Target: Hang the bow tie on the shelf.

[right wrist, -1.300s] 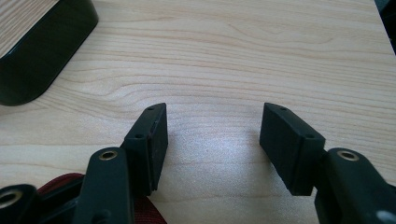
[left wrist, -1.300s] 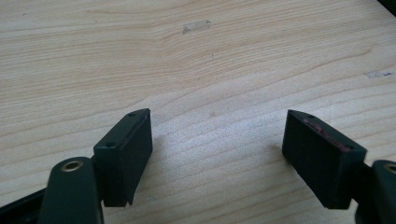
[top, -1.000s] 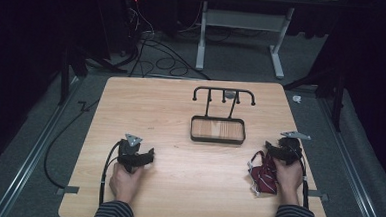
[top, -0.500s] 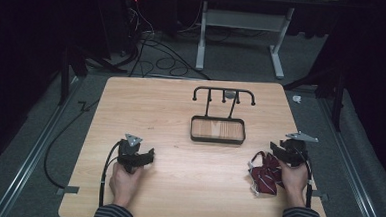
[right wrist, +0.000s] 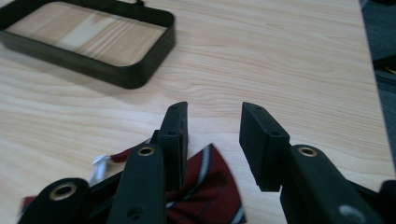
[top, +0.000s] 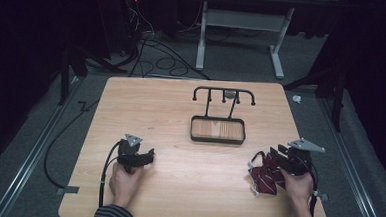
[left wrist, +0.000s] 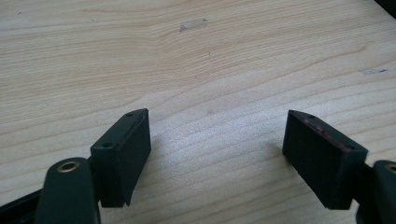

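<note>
The red striped bow tie (top: pixel 267 171) lies at the table's (top: pixel 181 108) near right edge under my parted right gripper (right wrist: pixel 212 122), ungrasped, so next I lower and pinch it, left gripper (left wrist: pixel 215 140) idling wide apart.

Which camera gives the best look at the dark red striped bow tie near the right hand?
The high view: the bow tie lies whole on the table, beside the right gripper. The right gripper view shows part of it under that gripper's open jaws, cut off by the frame's bottom edge. The left gripper view looks at bare wood.
</note>
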{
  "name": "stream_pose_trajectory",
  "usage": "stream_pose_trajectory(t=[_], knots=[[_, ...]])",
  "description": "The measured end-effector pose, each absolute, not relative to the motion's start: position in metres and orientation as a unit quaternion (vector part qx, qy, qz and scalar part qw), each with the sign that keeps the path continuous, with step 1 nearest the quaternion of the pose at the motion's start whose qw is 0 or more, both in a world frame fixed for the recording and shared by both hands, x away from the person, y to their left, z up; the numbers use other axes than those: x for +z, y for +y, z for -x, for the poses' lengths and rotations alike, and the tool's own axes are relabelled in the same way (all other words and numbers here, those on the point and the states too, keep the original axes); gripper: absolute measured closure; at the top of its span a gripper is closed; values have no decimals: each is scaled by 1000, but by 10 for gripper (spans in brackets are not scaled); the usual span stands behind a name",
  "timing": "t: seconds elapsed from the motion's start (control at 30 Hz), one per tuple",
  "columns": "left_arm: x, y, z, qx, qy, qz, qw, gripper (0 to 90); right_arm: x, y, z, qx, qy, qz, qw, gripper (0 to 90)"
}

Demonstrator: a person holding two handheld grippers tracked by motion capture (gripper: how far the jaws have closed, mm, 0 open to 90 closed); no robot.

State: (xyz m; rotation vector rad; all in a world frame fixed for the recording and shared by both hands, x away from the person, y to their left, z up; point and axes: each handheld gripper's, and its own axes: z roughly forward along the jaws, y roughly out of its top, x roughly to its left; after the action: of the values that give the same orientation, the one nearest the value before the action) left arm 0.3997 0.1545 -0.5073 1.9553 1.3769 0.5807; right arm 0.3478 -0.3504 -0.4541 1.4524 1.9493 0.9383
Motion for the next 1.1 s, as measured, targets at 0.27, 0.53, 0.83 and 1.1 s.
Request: stream_pose_trajectory(t=[0.27, 0.53, 0.83, 1.1], knots=[[-507, 155, -400, 223, 527, -749, 334, 239, -460, -329, -339, 344, 754, -504, 244, 635], [-507, 155, -400, 223, 527, -749, 334, 239, -477, -315, -344, 300, 778, -491, 253, 593], [-507, 155, -400, 223, 527, -749, 334, 239, -482, -304, -351, 273, 801, -465, 261, 566], [-507, 155, -400, 223, 527, -749, 334, 239, -483, -300, -361, 277, 803, -463, 253, 567]])
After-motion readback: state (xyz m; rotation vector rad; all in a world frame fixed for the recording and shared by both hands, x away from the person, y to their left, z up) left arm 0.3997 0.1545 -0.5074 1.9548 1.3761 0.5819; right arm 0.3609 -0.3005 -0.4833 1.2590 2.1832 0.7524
